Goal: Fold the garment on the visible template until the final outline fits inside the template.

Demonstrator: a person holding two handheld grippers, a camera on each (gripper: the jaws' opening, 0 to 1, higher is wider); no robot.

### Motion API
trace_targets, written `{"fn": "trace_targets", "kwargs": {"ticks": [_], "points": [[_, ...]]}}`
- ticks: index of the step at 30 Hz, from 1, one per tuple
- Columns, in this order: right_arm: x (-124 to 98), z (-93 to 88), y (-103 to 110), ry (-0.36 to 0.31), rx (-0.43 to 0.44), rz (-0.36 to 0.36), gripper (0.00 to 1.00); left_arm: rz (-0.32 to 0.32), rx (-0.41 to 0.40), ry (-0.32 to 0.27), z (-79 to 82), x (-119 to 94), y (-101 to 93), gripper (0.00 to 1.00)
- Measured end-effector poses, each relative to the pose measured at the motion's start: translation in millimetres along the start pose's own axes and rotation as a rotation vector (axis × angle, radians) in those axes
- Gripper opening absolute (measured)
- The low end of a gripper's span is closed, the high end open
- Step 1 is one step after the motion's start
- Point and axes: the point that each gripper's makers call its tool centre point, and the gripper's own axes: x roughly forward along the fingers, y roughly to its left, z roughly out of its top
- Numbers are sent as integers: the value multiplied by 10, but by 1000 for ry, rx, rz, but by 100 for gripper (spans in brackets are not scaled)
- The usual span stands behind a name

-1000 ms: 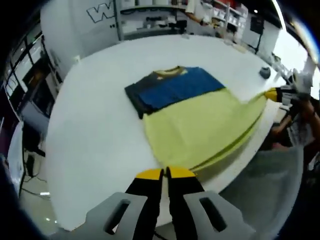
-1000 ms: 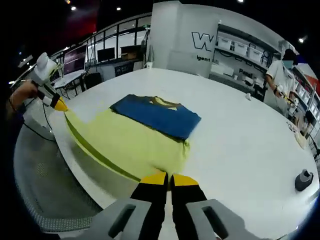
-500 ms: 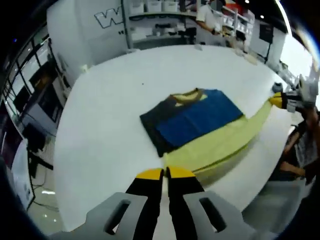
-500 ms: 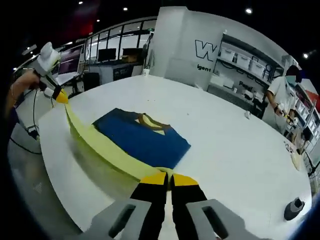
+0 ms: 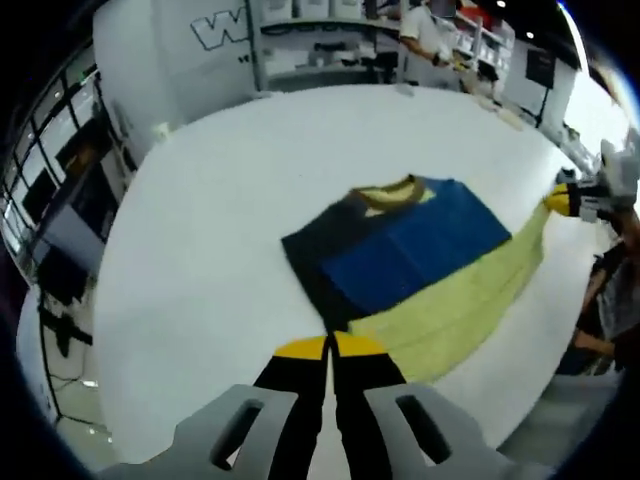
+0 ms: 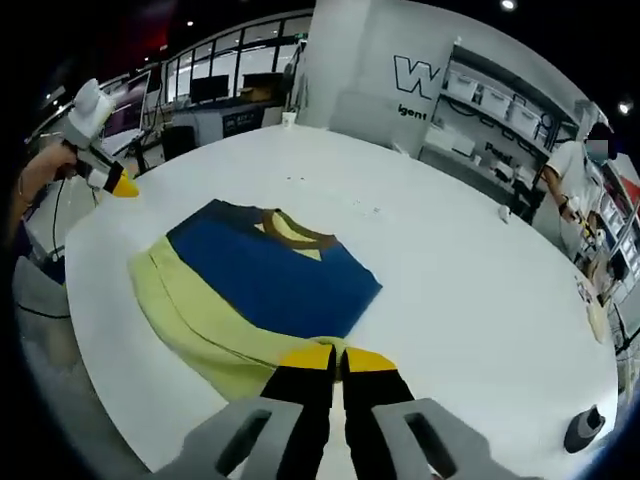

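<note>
My left gripper (image 5: 330, 345) and right gripper (image 6: 338, 353), each clamped on a corner of the shirt (image 6: 255, 290), have carried its yellow hem up over the table (image 6: 470, 300), so the fold is half made mid-frame.

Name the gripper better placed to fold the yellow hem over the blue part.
Right, probably: the right gripper is shut on the yellow hem, while the left gripper hangs clear of the garment.
</note>
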Motion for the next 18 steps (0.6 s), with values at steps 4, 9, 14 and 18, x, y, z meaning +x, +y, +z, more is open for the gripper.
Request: {"fn": "trace_targets", "kwargs": {"ticks": [4,9,14,18], "points": [[1,-63,25,11,6,9,0,-27,-1,0,-132,113,-101,10],[42,-89,0,13,15,12,0,-73,6,10,-256,292,-173,27],[56,-157,19,20,32,8,0,-163,-50,-12,-299,429,-300,27],[95,-232,-7,35,41,8,0,-149,-59,4,-337,524,-258,24]]}}
